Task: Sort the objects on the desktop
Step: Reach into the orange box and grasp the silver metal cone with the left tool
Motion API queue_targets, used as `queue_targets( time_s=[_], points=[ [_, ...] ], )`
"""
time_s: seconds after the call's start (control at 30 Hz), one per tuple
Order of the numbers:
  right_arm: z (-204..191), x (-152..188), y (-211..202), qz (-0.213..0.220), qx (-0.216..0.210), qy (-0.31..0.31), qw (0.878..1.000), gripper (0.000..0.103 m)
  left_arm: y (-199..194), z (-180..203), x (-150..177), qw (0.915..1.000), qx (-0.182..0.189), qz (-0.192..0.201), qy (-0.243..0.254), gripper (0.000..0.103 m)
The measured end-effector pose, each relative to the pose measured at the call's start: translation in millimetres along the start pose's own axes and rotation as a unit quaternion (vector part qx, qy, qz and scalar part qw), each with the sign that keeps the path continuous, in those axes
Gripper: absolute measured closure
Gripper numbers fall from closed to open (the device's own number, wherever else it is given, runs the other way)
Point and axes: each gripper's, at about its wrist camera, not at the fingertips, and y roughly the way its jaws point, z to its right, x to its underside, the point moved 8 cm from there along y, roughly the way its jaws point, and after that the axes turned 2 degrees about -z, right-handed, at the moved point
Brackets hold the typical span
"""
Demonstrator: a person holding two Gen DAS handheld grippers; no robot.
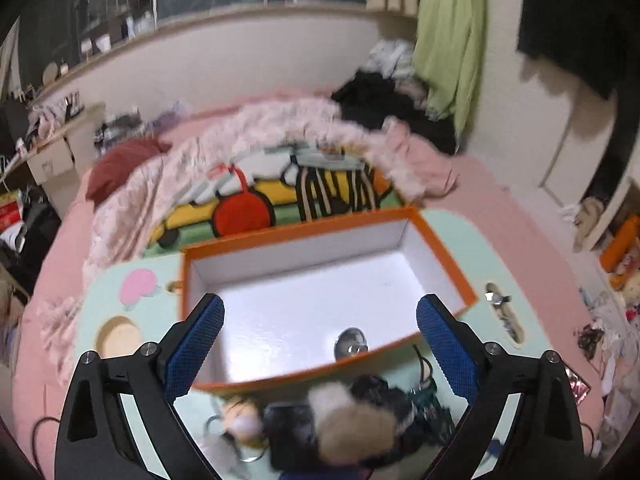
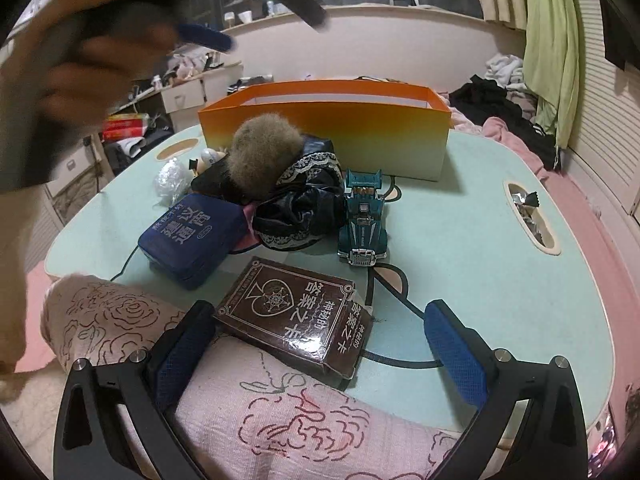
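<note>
**Sorting under way: one small item in the box, a pile waiting on the table**

The mint-green table fills the middle of the right wrist view, the orange box standing at its far side, upper centre. In the left wrist view the box sits mid-frame with one small round metallic object on its white floor. Below it, at lower centre, lie the unsorted things: a fluffy pom-pom on a dark lace-trimmed cloth, a blue case, a brown card box and a teal toy car. The left gripper hovers over the box, jaws released and empty; the right gripper is spread wide with the card box between its fingers, not gripped. Judged next: close on one item and carry it to the box.
</note>
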Motion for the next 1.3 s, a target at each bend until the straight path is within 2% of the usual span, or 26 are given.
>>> queue_targets(
  time_s=[0.13, 0.3, 0.47, 0.5, 0.53, 0.57, 0.6, 0.63, 0.73, 0.83, 0.9, 0.93, 1.0, 1.17, 1.2, 1.23, 1.3],
  points=[
    [0, 0, 0, 0.000, 0.000, 0.000, 1.000, 0.000, 44, 4, 17, 0.9971, 0.000, -0.077, -0.003, 0.006],
    [0, 0, 0, 0.000, 0.000, 0.000, 1.000, 0.000, 56, 1, 22, 0.9955, -0.007, -0.094, -0.002, 0.006],
    [0, 0, 0, 0.000, 0.000, 0.000, 1.000, 0.000, 63, 4, 24, 0.9899, 0.036, -0.135, -0.024, 0.006],
    [0, 0, 1, 0.000, 0.000, 0.000, 1.000, 0.000, 65, 6, 24, 0.9877, 0.048, -0.146, -0.027, 0.011],
    [-1, 0, 0, 0.000, 0.000, 0.000, 1.000, 0.000, 68, 7, 24, 0.9847, 0.058, -0.162, -0.028, 0.031],
    [-1, 0, 0, 0.000, 0.000, 0.000, 1.000, 0.000, 71, 8, 27, 0.9795, 0.066, -0.188, -0.028, 0.041],
    [-1, 0, 1, 0.000, 0.000, 0.000, 1.000, 0.000, 76, 7, 29, 0.9735, 0.073, -0.214, -0.034, 0.057],
    [-1, 0, 1, 0.000, 0.000, 0.000, 1.000, 0.000, 81, 7, 33, 0.9648, 0.085, -0.246, -0.038, 0.064],
    [-1, 0, 1, 0.000, 0.000, 0.000, 1.000, 0.000, 91, 6, 36, 0.9554, 0.093, -0.279, -0.029, 0.064],
    [-1, 0, 1, 0.000, 0.000, 0.000, 1.000, 0.000, 103, 6, 43, 0.9528, 0.062, -0.297, -0.012, 0.064],
    [0, 0, 1, 0.000, -0.001, 0.001, 1.000, 0.000, 104, 10, 42, 0.9538, 0.067, -0.293, -0.007, 0.066],
    [0, 0, 1, 0.000, -0.002, 0.001, 1.000, 0.000, 104, 13, 42, 0.9527, 0.072, -0.295, -0.006, 0.077],
    [-1, 0, 1, 0.000, -0.001, 0.001, 1.000, 0.000, 103, 17, 43, 0.9514, 0.081, -0.297, -0.007, 0.079],
    [-1, 0, 2, 0.000, -0.001, 0.001, 1.000, 0.000, 96, 20, 42, 0.9608, 0.075, -0.267, -0.001, 0.087],
    [-1, 0, 2, 0.000, -0.001, 0.001, 1.000, 0.000, 94, 18, 40, 0.9643, 0.063, -0.257, 0.002, 0.097],
    [-1, 0, 2, 0.000, -0.001, 0.001, 1.000, 0.000, 92, 15, 40, 0.9684, 0.045, -0.245, 0.007, 0.098],
    [-1, 0, 2, 0.000, -0.001, 0.001, 1.000, 0.000, 86, 14, 39, 0.9727, 0.040, -0.228, 0.011, 0.098]
  ],
)
